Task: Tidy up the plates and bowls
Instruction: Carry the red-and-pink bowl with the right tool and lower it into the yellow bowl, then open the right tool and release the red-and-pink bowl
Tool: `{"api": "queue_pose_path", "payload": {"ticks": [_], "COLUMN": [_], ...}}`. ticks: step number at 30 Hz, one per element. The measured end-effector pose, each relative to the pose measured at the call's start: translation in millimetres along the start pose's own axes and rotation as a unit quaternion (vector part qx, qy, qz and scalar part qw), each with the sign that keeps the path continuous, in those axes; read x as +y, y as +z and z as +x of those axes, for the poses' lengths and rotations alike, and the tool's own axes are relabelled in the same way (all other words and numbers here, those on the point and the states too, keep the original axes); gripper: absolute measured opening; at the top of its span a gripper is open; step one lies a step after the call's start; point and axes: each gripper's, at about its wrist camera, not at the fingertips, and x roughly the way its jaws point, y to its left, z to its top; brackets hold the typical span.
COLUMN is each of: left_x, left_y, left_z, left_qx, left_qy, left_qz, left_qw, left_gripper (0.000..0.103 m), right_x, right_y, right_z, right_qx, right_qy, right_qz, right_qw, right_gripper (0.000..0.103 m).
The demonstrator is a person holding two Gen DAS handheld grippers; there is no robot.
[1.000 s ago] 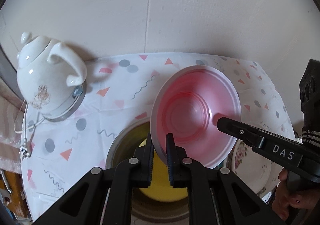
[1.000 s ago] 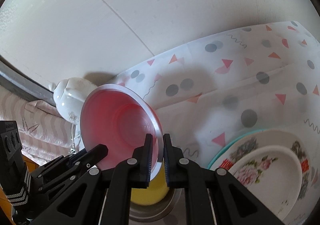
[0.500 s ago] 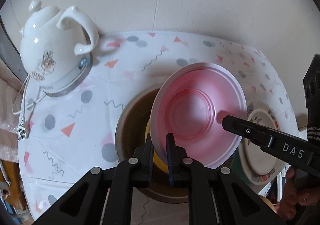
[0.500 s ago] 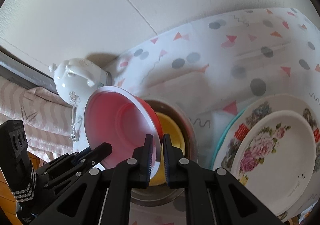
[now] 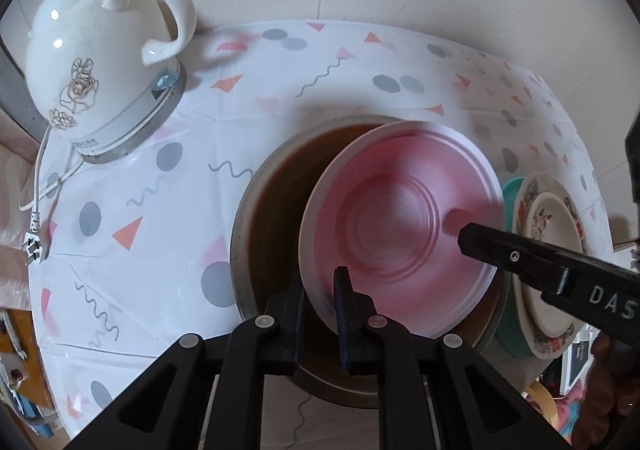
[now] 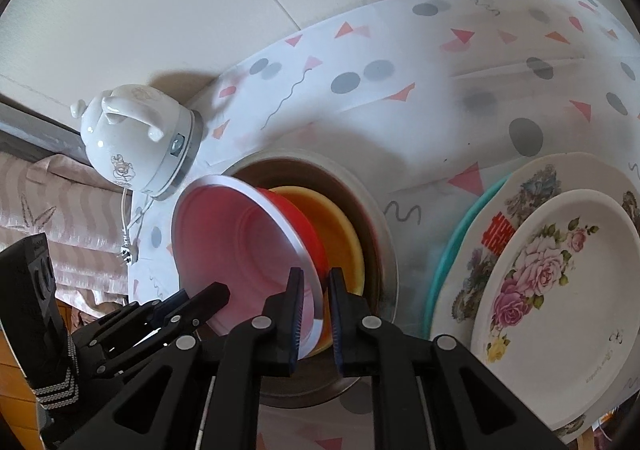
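Note:
A red bowl (image 5: pixel 400 226) with a white rim hangs tilted over a wide steel bowl (image 5: pixel 240 234). A yellow bowl (image 6: pixel 340 226) lies inside the steel bowl (image 6: pixel 376 209). My left gripper (image 5: pixel 319 278) is shut on the red bowl's near rim. In the right wrist view, my right gripper (image 6: pixel 314 278) has the opposite rim of the red bowl (image 6: pixel 240 250) between its pads; its jaws are opening slightly, the rim still gripped. The left gripper (image 6: pixel 200 296) shows at the lower left there.
A white ceramic kettle (image 5: pixel 92 61) stands on its base at the back left, its cord and plug (image 5: pixel 34 250) trailing over the table's left edge. Flowered plates (image 6: pixel 560 290) are stacked on a teal plate (image 6: pixel 448 250) right of the steel bowl. A patterned cloth (image 5: pixel 160 250) covers the table.
Both grippers have come down with the red bowl, which now hangs low over the steel bowl and hides the yellow bowl in the left wrist view. The right jaws stand a little wider.

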Motion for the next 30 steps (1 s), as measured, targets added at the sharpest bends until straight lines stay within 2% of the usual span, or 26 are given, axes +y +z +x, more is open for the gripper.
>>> {"api": "queue_pose_path", "payload": {"ticks": [3,14,21,30], "left_x": [0,3,3,4], "left_y": [0,11,12,14], "left_z": [1,8,3,-4], "left_qx": [0.001,0.005,-0.003,-0.015], "left_qy": [0.006,0.024,0.016,0.016], "left_qz": [0.003,0.001,-0.010,-0.014], "left_qw": [1.0000,0.9997,0.9998,0.9997], "left_gripper": [0.014,0.014,0.014,0.014], "right_x": [0,3,1,0], "right_y": [3,9,13,16], "right_z": [0,7,7,0], "right_qx": [0.004,0.011,0.014,-0.002], "right_qy": [-0.002,-0.006,-0.006,-0.006], "right_qz": [0.002,0.004,0.011,0.015], "right_qw": [1.000,1.000,1.000,1.000], "right_gripper": [0.018,0.019,0.020,0.023]}}
